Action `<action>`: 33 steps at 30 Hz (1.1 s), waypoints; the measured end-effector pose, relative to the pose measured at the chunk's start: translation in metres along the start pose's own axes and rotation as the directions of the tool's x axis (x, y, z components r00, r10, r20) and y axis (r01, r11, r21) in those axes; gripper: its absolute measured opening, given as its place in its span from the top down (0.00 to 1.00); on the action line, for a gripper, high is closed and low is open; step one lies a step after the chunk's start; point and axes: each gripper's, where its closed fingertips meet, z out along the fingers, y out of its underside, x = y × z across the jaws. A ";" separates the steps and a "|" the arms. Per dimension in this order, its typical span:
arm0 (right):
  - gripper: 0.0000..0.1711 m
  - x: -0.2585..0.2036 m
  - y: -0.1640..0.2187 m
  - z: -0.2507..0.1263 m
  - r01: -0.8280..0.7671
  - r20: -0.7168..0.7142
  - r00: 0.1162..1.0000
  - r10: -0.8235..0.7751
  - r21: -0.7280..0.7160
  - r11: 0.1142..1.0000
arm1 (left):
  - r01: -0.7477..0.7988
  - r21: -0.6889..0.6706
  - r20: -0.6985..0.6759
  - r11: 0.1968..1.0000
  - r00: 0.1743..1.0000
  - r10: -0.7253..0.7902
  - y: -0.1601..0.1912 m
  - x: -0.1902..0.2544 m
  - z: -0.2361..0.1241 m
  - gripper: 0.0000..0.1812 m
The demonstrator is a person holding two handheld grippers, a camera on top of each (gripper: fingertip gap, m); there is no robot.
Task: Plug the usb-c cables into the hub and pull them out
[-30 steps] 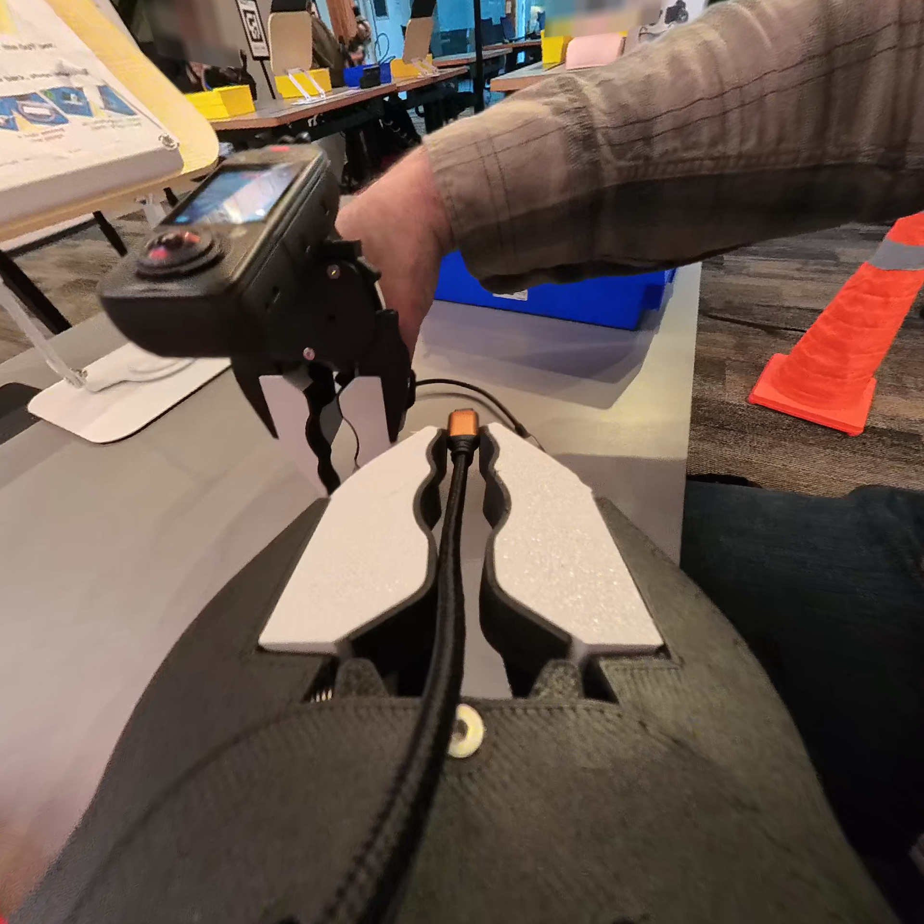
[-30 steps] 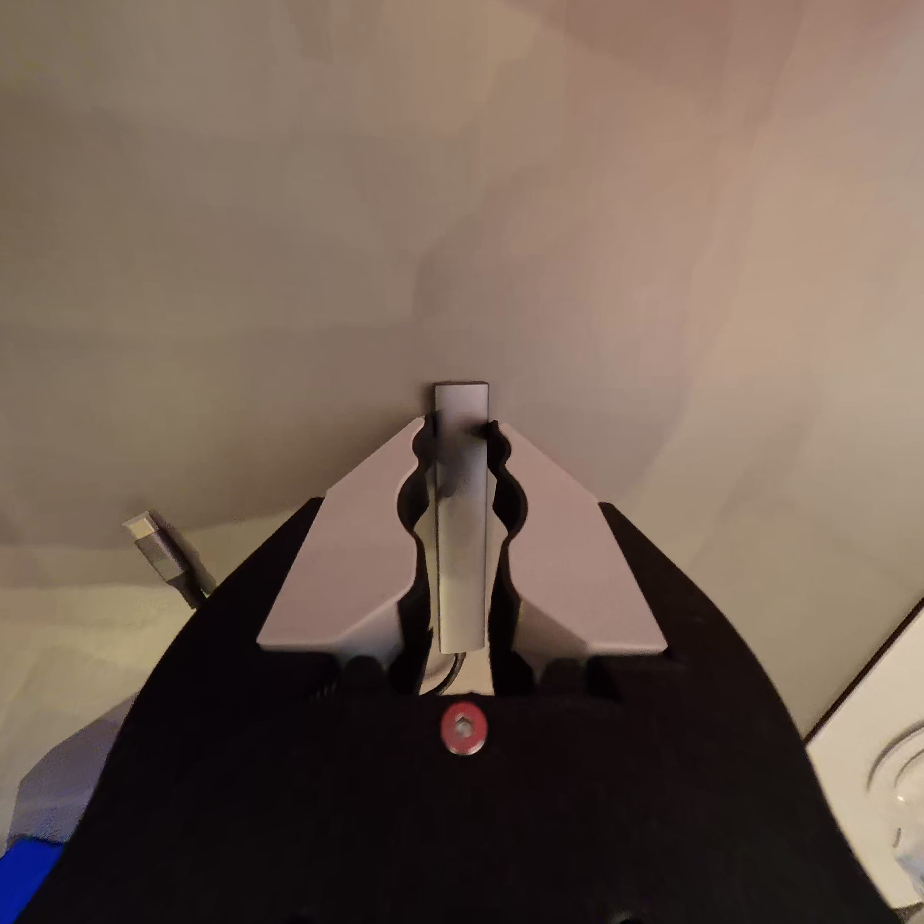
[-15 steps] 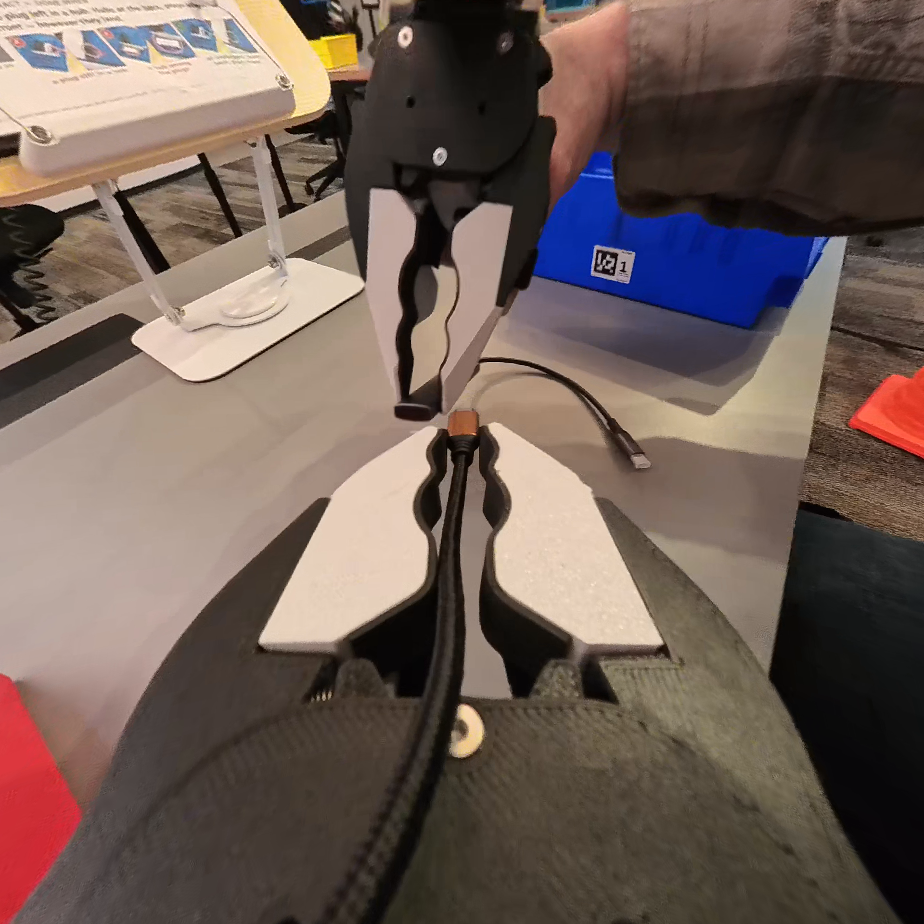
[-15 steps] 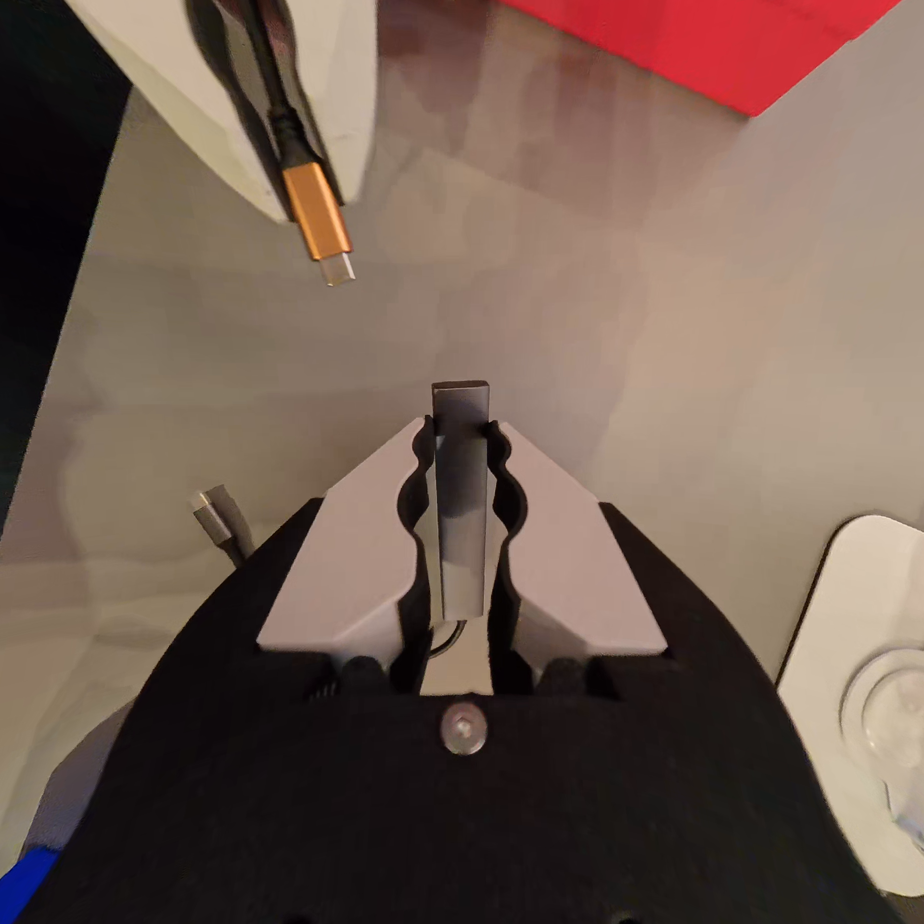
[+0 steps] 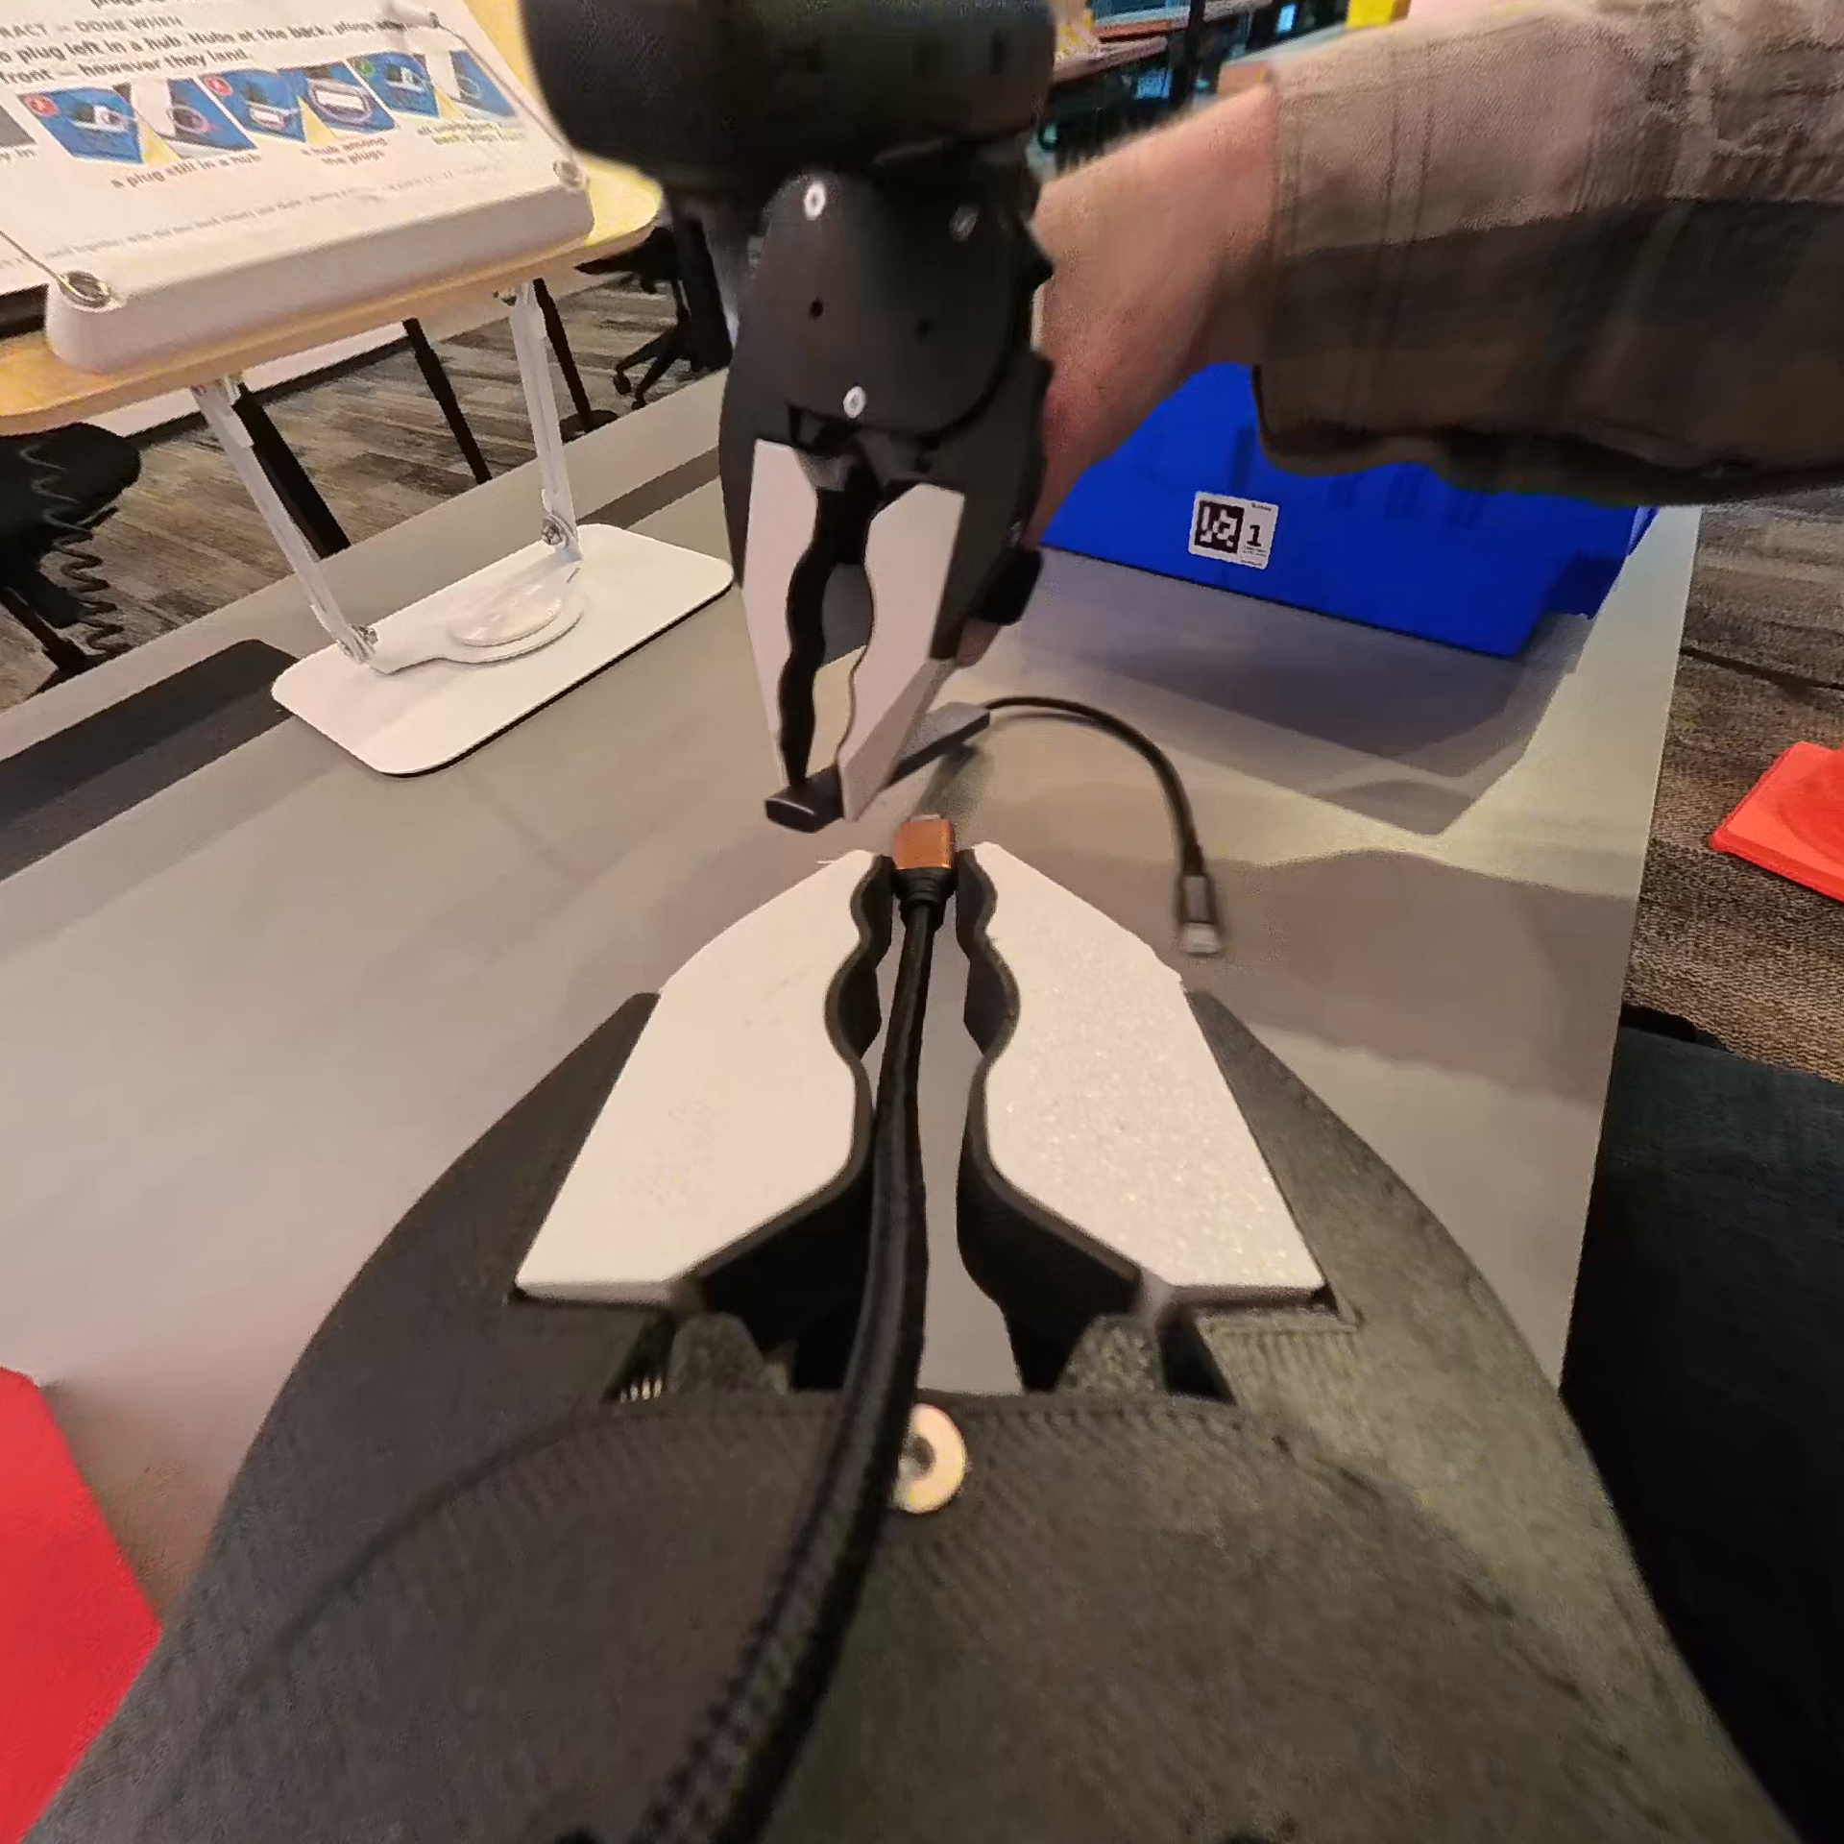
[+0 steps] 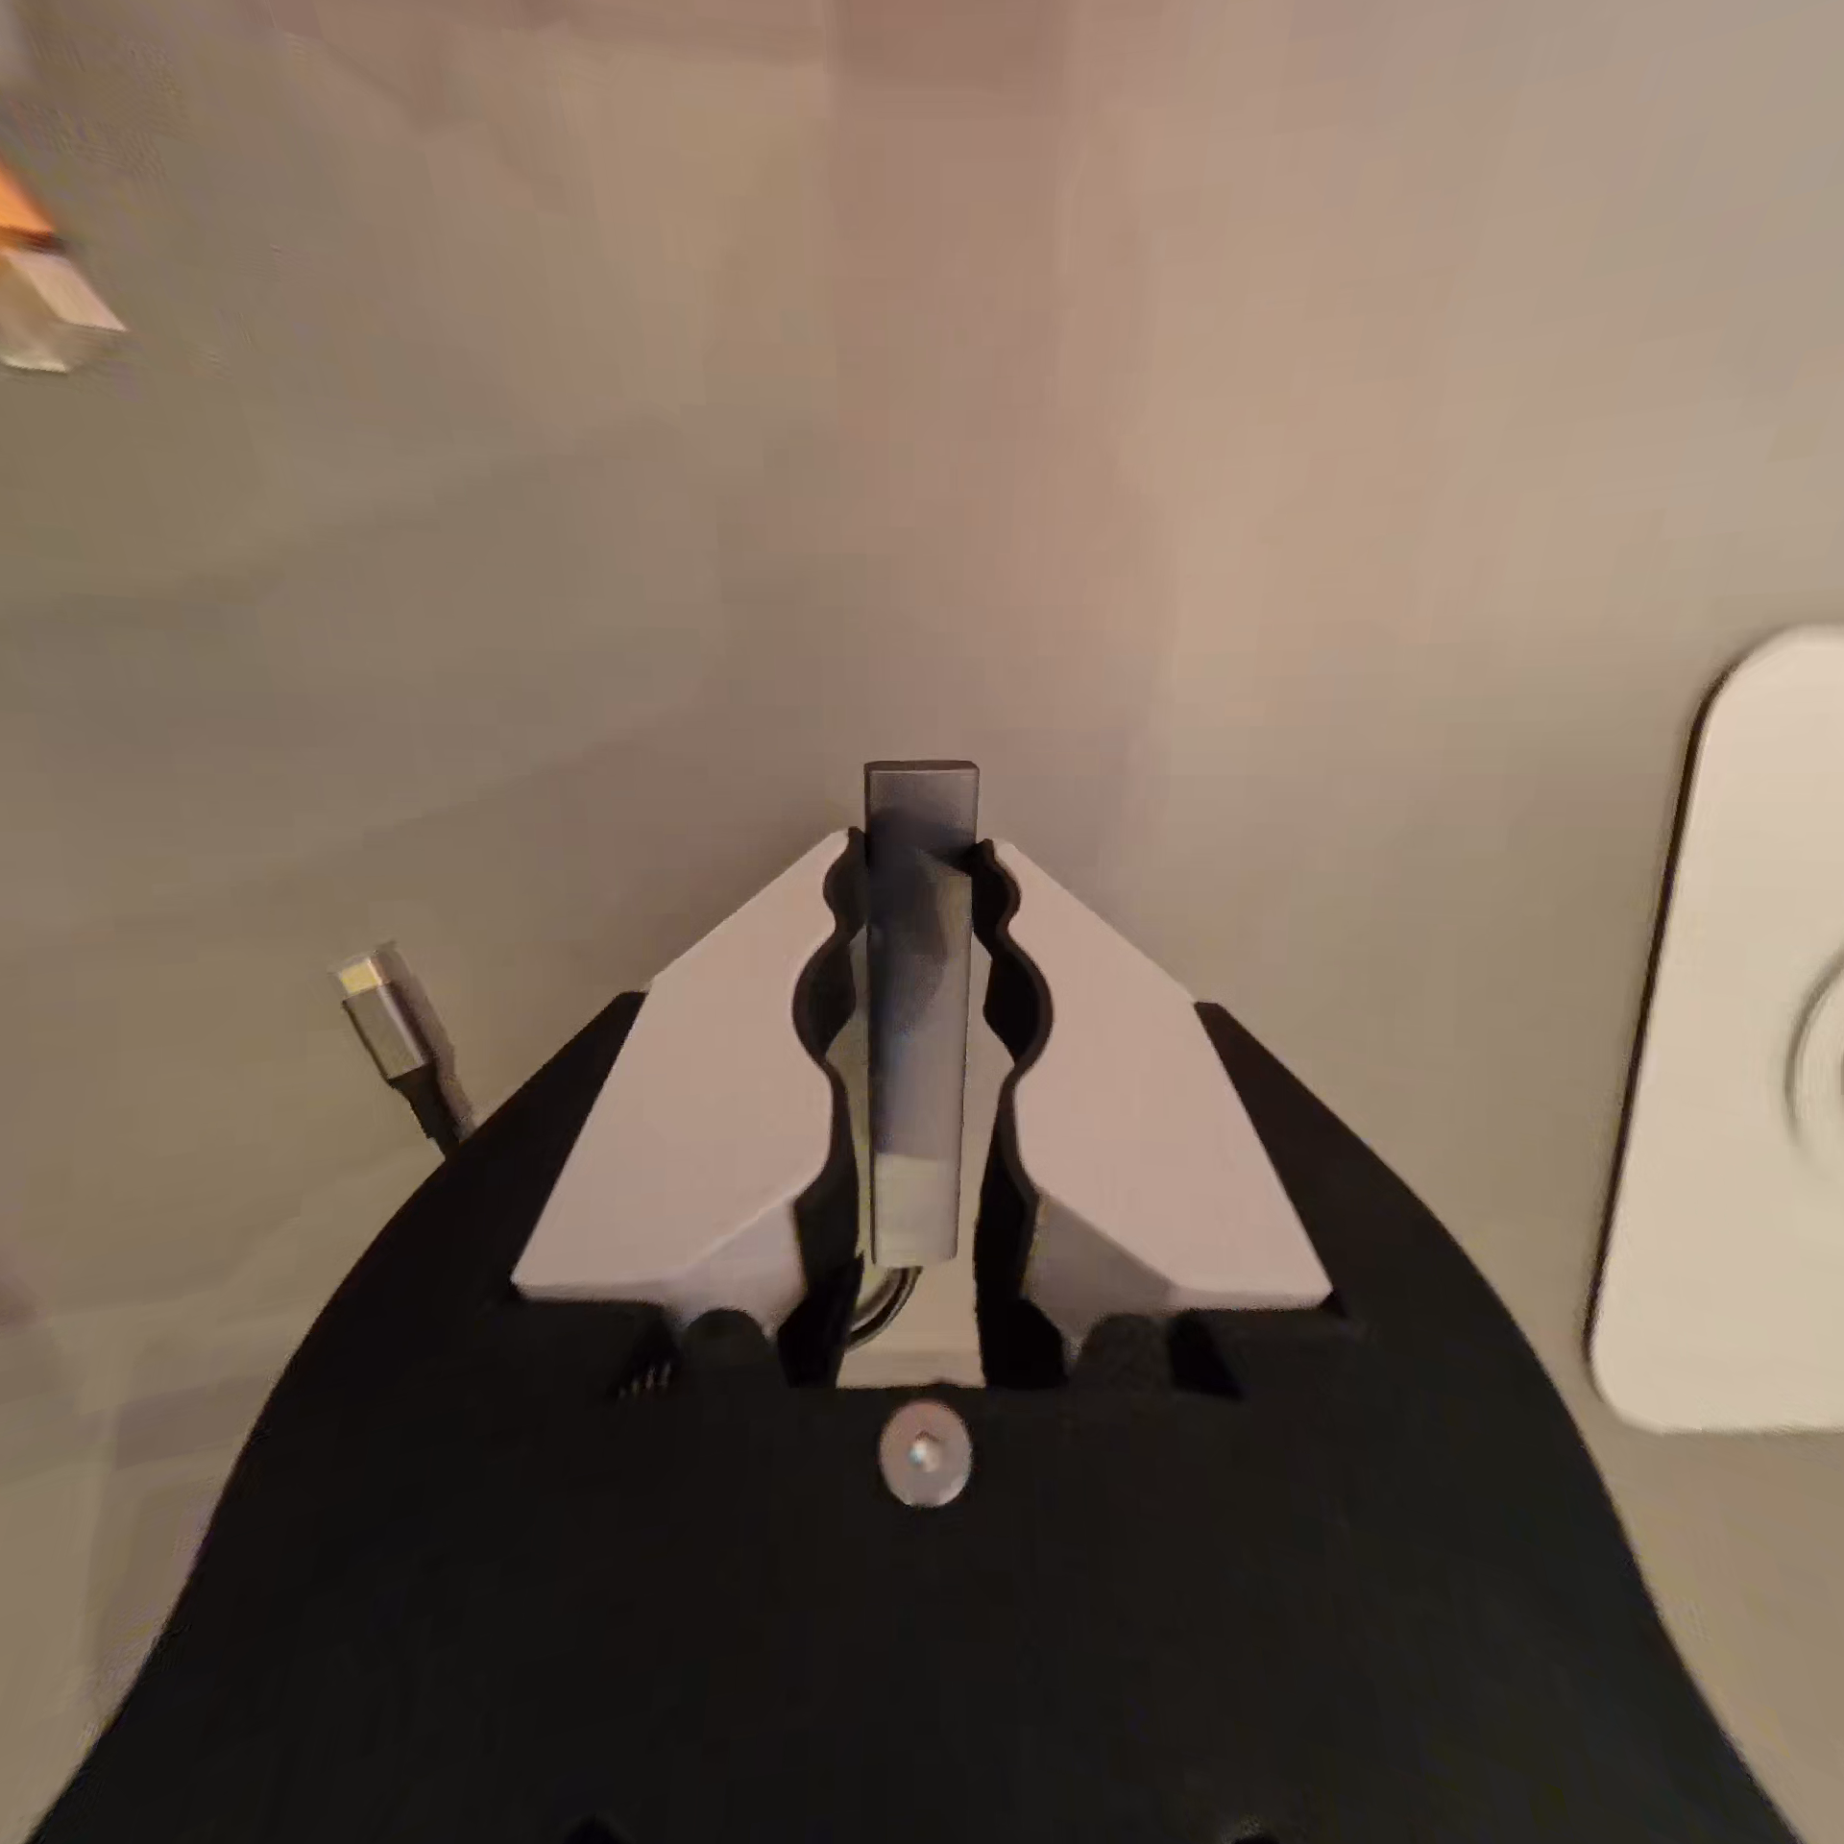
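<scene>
Left gripper (image 5: 923,858) jaws clamp braided cable (image 5: 898,1078); right gripper (image 6: 920,848) jaws clamp hub (image 6: 918,1008), just apart.

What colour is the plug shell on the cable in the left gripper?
Orange/copper plug shell on a black braided cable; the left wrist view shows it best.
</scene>
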 end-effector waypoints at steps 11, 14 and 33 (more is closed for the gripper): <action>0.88 0.026 0.030 0.011 -0.202 -0.117 0.974 0.195 -0.058 0.978 | 0.008 -0.004 -0.020 1.000 1.000 -0.008 0.002 0.004 0.000 0.94; 0.87 0.024 0.053 -0.004 -0.193 -0.151 0.974 0.168 -0.166 0.967 | 0.012 -0.003 -0.024 1.000 1.000 -0.012 0.002 0.004 0.001 0.93; 0.89 0.022 0.090 -0.018 -0.186 -0.211 0.968 0.139 -0.224 0.957 | 0.003 0.006 -0.046 1.000 0.999 -0.002 -0.001 0.012 0.000 0.94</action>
